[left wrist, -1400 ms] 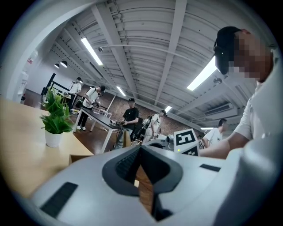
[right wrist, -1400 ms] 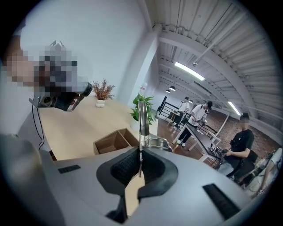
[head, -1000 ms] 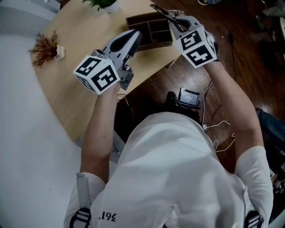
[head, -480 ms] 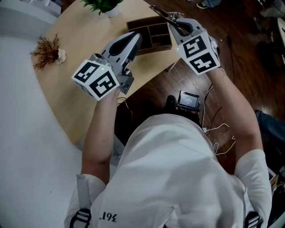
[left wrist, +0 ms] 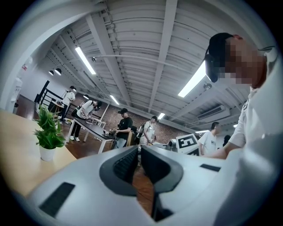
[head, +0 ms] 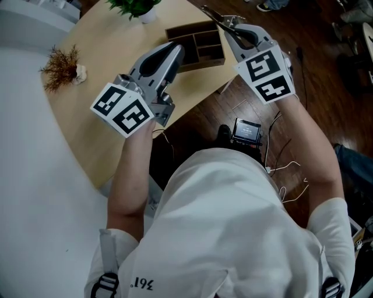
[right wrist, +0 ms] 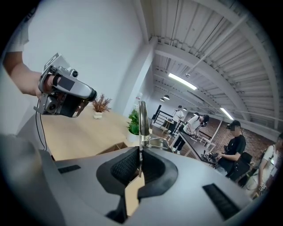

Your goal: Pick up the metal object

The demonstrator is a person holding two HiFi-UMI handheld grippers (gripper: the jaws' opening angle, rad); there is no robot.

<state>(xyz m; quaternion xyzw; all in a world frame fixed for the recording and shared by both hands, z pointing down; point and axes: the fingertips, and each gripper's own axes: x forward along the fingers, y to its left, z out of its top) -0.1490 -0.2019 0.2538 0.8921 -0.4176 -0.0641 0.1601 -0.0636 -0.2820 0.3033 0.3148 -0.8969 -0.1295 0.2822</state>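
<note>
Two tools hovered. The right tool [right wrist: 139,164] pinched the metal object [right wrist: 142,117], holding it off the desk [head: 105,75]; the left tool [left wrist: 138,152], unneeded, was closed, empty.

The metal object [head: 217,16] is slim, long and silvery, pinched by one end between the closed jaws of the right gripper [head: 231,27]. It juts straight out past the jaw tips, clear of the wooden box [head: 204,58], by that box's far right corner. Along the right gripper view it [right wrist: 142,117] shows edge-on as a thin upright strip, with a wider shiny part near its base.
</note>
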